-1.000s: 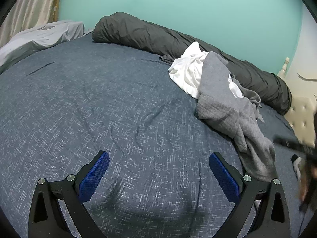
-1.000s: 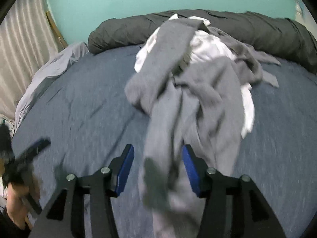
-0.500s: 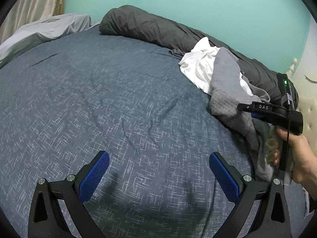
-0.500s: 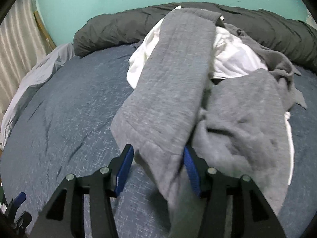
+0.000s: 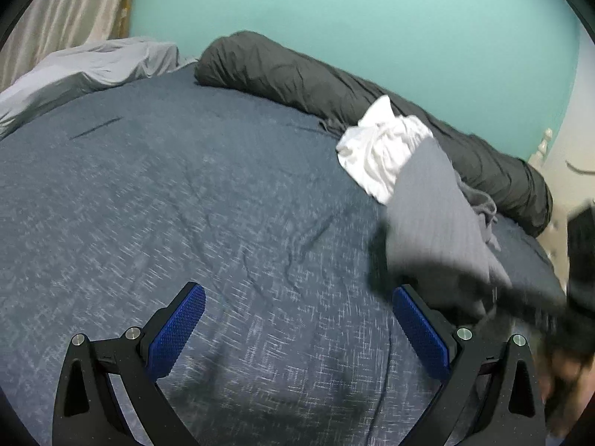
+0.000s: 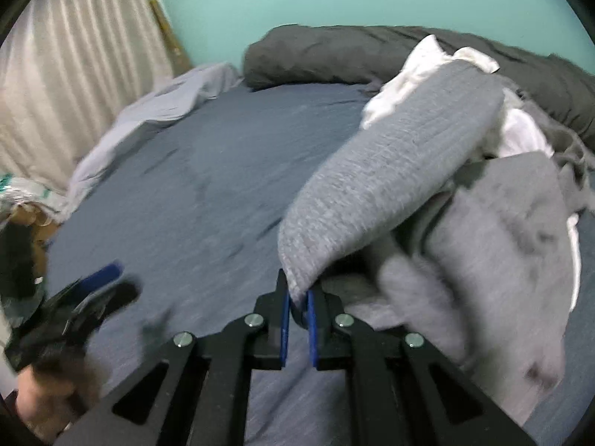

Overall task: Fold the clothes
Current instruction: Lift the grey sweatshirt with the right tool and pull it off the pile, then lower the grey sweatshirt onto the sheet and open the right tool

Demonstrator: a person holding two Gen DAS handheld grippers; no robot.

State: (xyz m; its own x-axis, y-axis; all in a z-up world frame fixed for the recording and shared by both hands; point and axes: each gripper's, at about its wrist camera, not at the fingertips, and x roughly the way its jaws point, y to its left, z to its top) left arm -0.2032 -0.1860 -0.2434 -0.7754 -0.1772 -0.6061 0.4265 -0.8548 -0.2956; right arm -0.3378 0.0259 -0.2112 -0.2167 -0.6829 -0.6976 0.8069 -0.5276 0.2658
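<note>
The hem of a grey sweatshirt [image 6: 394, 156] is clamped in the right hand-held gripper [image 6: 297, 316], whose jaws have just been closing, and is lifted off a pile with a white garment [image 5: 379, 148] on the blue bed [image 5: 186, 204]. The left hand-held gripper [image 5: 297, 330] is held wide open, empty, above the bed.

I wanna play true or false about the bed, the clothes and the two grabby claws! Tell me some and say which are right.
1. The right gripper pinches the grey garment. True.
2. The left gripper holds the white garment. False: it is open, over the bare blue bedsheet.
3. The wall is teal. True.
4. The clothes are folded in a neat stack. False: they lie in a rumpled heap.
</note>
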